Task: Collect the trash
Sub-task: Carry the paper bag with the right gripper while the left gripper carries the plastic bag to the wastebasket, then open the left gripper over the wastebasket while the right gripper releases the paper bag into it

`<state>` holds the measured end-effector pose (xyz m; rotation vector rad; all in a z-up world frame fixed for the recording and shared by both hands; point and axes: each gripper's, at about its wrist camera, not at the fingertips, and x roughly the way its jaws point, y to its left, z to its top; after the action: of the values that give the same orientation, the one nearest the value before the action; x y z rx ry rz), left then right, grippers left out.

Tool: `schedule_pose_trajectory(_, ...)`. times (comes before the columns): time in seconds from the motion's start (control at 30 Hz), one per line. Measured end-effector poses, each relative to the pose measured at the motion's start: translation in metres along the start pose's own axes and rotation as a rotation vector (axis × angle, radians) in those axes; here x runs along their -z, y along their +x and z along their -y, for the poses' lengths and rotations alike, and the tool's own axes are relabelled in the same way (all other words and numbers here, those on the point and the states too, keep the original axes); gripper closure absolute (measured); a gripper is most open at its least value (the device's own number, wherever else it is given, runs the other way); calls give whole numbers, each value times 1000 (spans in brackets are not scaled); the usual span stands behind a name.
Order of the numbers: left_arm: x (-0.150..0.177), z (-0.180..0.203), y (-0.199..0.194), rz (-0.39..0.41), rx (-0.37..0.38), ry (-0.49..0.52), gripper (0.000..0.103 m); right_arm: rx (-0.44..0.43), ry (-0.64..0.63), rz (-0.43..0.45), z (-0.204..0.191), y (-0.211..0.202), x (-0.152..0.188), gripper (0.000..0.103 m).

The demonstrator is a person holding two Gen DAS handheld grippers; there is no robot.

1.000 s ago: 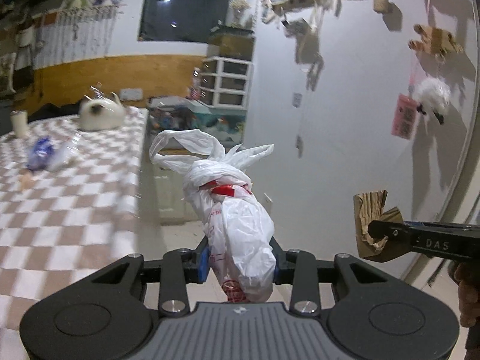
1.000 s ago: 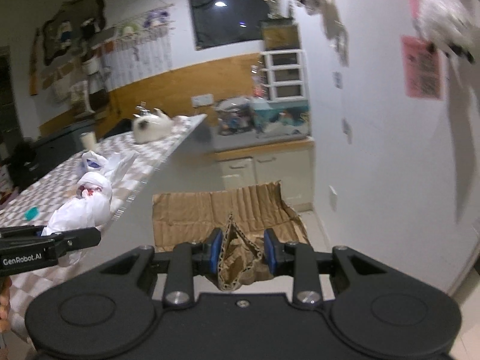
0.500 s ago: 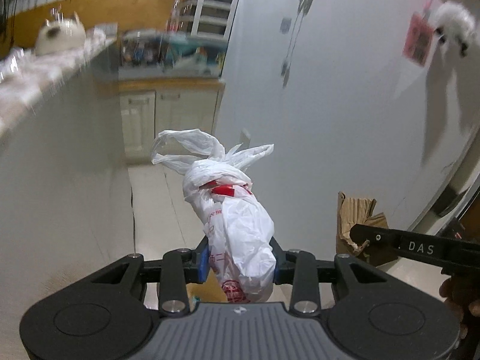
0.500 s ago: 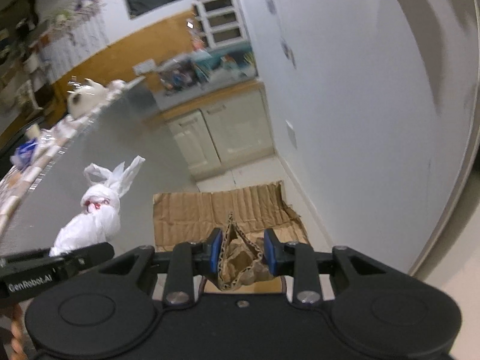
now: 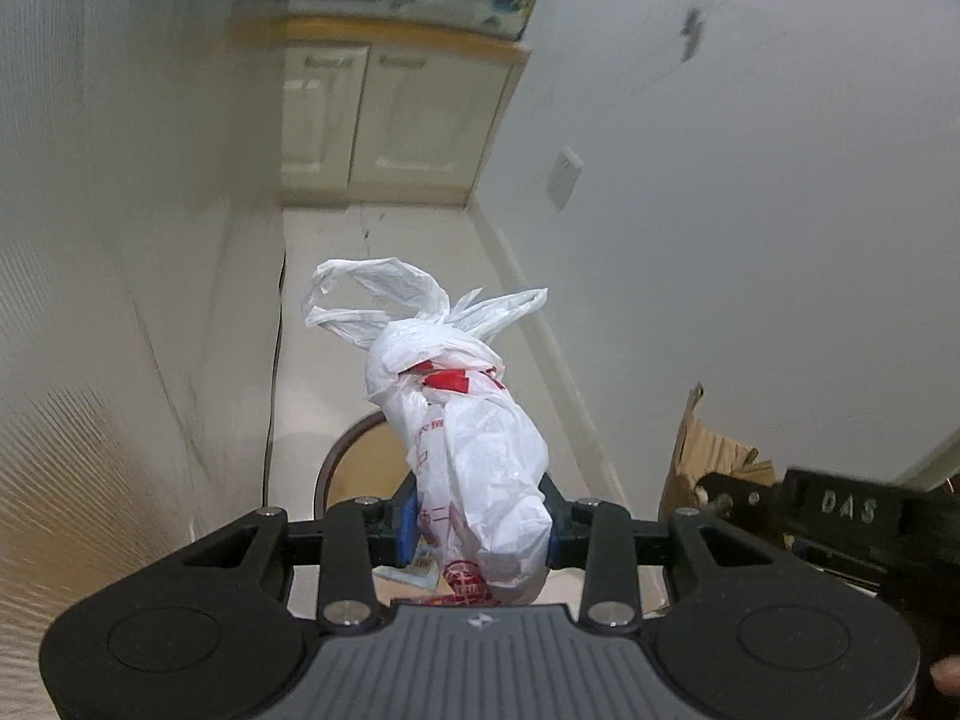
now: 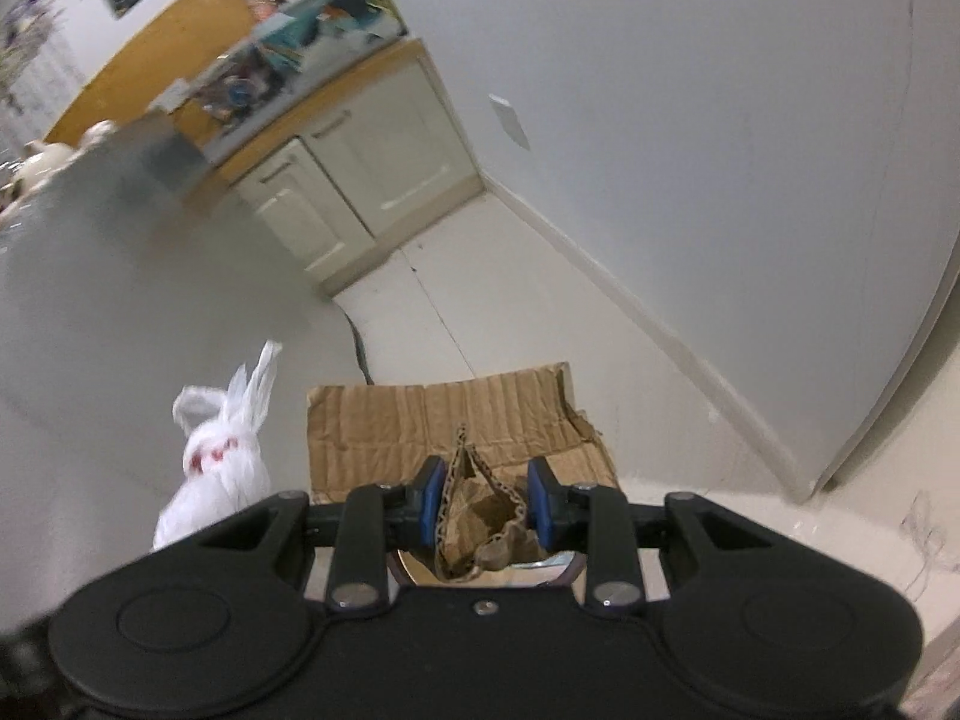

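Fingers (image 5: 408, 516) around knotted white bag (image 5: 474, 450)

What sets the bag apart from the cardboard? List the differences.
The bag is white plastic with red print; the cardboard is plain brown and corrugated. The bag is knotted shut and bulging; the cardboard is a flat, torn sheet, crumpled where pinched. The left gripper holds the bag; the right gripper holds the cardboard. Both are clamped off the floor.

A home kitchen is showing here: cream cupboard doors (image 5: 366, 120) are standing under a wooden worktop (image 6: 336, 90) crowded with clutter, a teapot (image 6: 45, 159) is sitting on a counter's edge, and a pale tiled floor (image 6: 480, 312) is running beside white walls (image 5: 750, 180).
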<state>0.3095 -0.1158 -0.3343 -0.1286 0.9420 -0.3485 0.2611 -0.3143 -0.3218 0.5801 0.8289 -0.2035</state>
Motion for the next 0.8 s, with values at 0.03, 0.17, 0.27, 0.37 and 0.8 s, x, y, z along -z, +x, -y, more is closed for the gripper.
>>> schedule_pose_trajectory(0.03,2,-4,8,-12,1,-11,65,4,24,-4,2,11,3,72)
schedule_pose_trajectory(0.17,13,-18,43,-70,-7,-28,65,35,73,-34,5,53,14,72)
schedule_pose_trajectory(0.27,19,-28,69,-103,-21,-51,65,53,81,-68,7,83,24,72)
schedule_pose_trajectory(0.37,20,-35,94,-132,-35,-72,65,61,101,-108,10,112,26,72)
schedule_pose_trajectory(0.8,14,-49,191,-229,-57,-32,65,55,50,-214,20,179,7,72)
